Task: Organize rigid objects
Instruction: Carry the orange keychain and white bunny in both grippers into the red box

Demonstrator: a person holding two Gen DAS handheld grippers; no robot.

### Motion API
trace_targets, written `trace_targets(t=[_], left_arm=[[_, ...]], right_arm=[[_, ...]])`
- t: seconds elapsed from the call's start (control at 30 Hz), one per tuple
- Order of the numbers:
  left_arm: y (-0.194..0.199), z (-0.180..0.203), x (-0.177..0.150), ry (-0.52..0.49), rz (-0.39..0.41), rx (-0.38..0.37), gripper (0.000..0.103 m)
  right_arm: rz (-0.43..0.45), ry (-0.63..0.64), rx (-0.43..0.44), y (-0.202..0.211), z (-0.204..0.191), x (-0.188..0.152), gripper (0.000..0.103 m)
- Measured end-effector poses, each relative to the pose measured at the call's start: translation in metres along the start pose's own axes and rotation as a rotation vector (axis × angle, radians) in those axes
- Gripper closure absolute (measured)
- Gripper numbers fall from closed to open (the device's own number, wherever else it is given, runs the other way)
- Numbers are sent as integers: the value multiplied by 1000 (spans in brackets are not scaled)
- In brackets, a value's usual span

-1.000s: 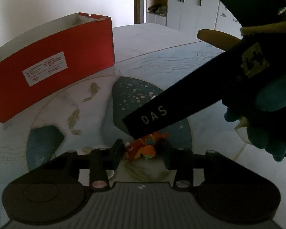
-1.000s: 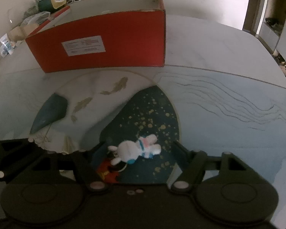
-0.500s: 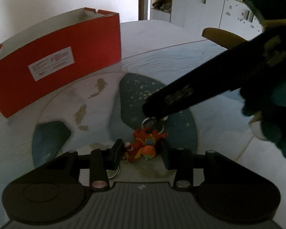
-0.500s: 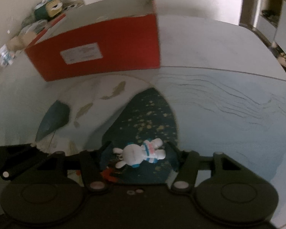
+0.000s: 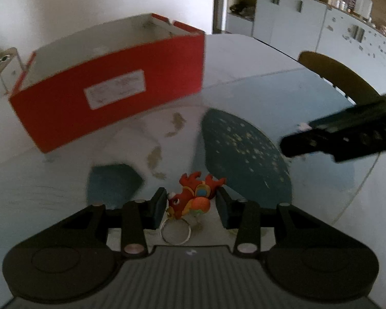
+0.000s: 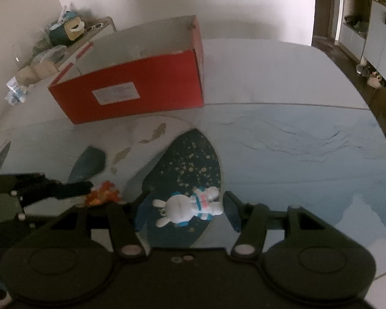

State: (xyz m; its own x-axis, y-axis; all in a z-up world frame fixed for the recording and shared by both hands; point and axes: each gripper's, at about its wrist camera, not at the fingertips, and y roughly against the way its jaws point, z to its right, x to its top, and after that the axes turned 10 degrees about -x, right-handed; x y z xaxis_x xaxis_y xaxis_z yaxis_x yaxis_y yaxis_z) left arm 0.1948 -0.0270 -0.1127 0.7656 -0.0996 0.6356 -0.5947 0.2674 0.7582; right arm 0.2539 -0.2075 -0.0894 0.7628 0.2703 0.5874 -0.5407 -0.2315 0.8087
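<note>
A red-orange toy keychain (image 5: pixel 195 193) sits between the pads of my left gripper (image 5: pixel 190 206), which is shut on it; its metal ring (image 5: pixel 175 231) hangs below, off the table. My right gripper (image 6: pixel 186 211) is shut on a white rabbit figure (image 6: pixel 185 206) lying crosswise between its pads, above the dark blue patch of the tabletop. The open red box (image 5: pixel 110 108) (image 6: pixel 131 95) stands beyond both, its pale inside showing. The right gripper (image 5: pixel 347 139) shows as a black bar at the right of the left wrist view. In the right wrist view the left gripper (image 6: pixel 38 188) holds the toy keychain (image 6: pixel 103 193) at the left.
The patterned table (image 6: pixel 283 134) runs wide to the right of the box. A side shelf with clutter (image 6: pixel 51 46) stands at the back left. A chair back (image 5: pixel 334 77) rises past the table's right edge, with white cabinets (image 5: pixel 296 20) behind it.
The right jaws narrowed onto the rabbit. Both grippers rose with their toys, so the box looks smaller and its inside shows. The right gripper slid to the right in the left view.
</note>
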Motion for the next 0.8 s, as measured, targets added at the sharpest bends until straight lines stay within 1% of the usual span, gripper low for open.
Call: trace_targets(t=[0.17, 0.47, 0.7, 0.8], left_arm=[[19, -9, 12, 30, 23, 33, 62], [44, -24, 37, 59, 41, 68, 62], [67, -30, 62, 48, 72, 95, 62], [76, -34, 74, 51, 87, 92, 62]], right_arm=[[35, 42, 1, 22, -2, 4, 44], [67, 143, -19, 49, -14, 19, 44], [110, 210, -22, 65, -23, 41, 44], [135, 228, -23, 70, -29, 54, 44]])
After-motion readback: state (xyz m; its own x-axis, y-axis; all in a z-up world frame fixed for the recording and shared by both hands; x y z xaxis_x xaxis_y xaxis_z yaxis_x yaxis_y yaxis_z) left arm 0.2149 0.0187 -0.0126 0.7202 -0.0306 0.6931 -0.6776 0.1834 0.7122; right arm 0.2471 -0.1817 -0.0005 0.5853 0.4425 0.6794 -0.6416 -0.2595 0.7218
